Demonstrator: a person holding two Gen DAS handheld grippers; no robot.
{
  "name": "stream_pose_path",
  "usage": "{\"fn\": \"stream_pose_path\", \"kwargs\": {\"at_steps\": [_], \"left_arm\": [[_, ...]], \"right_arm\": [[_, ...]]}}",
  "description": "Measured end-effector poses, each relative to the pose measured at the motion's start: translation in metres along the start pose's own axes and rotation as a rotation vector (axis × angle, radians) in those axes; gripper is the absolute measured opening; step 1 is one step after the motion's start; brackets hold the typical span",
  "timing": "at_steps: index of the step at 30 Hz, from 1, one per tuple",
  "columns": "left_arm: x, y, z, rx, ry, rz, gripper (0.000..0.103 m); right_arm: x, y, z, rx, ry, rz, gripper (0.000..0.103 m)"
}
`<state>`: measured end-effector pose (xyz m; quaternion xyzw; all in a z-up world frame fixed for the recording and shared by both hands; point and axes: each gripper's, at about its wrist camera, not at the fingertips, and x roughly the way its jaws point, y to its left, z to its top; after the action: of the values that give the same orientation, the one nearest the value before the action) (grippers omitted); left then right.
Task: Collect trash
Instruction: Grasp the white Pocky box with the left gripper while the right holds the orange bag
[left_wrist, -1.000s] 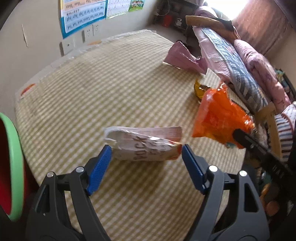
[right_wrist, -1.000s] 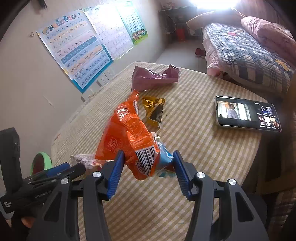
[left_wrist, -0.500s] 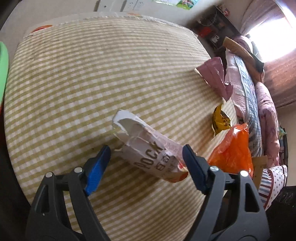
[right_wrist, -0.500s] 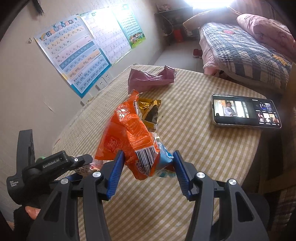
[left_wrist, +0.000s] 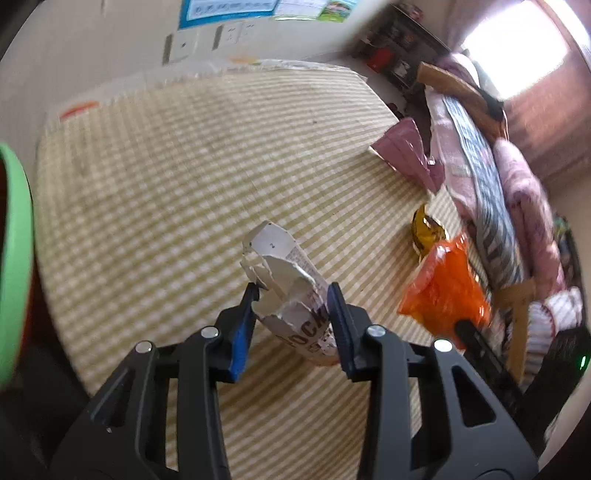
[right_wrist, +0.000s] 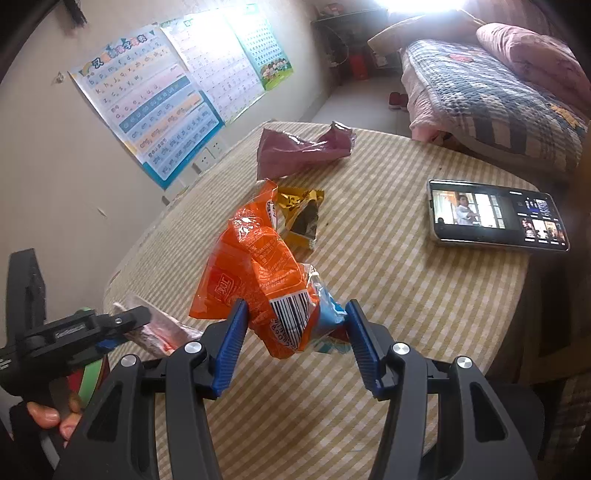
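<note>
Checked table (left_wrist: 155, 192) — both grippers loaded

The torn white box (left_wrist: 291, 295) reads "OCK", partly hidden

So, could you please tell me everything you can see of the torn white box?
The box is a long white carton, cardboard by its look, with dark "OCK" lettering and fine print on its sides. Its far end is ripped open, with jagged flaps. It sits tilted between the blue pads of the left gripper, which is shut on it, above the checked tablecloth. From the right wrist camera only a pink-white end shows, behind the gripper.
</note>
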<state>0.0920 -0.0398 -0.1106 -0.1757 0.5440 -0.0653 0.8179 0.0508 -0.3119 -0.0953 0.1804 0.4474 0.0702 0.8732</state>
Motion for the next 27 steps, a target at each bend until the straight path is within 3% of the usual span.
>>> {"fn": "stream_pose_path", "kwargs": {"at_steps": [5,12,16,23,27], "left_arm": [[-0.002,-0.007,-0.002,0.116,0.041,0.05,0.04],[0.018,-0.013,-0.011,0.073,0.052,0.05,0.055],[0.024,-0.013,-0.019,0.029,0.06,0.046,0.055],[0.009,-0.002,-0.012,-0.062,-0.013,0.036,0.058],[0.013,0.002,-0.009,-0.08,-0.002,0.04,0.058]], "right_arm": [[0.01,0.004,-0.003,-0.018,0.04,0.007,0.053],[0.016,0.005,-0.005,-0.026,0.067,0.004,0.053],[0.017,0.004,-0.005,-0.022,0.071,0.006,0.053],[0.017,0.004,-0.005,-0.018,0.072,0.014,0.053],[0.018,0.004,-0.005,-0.018,0.072,0.017,0.053]]}}
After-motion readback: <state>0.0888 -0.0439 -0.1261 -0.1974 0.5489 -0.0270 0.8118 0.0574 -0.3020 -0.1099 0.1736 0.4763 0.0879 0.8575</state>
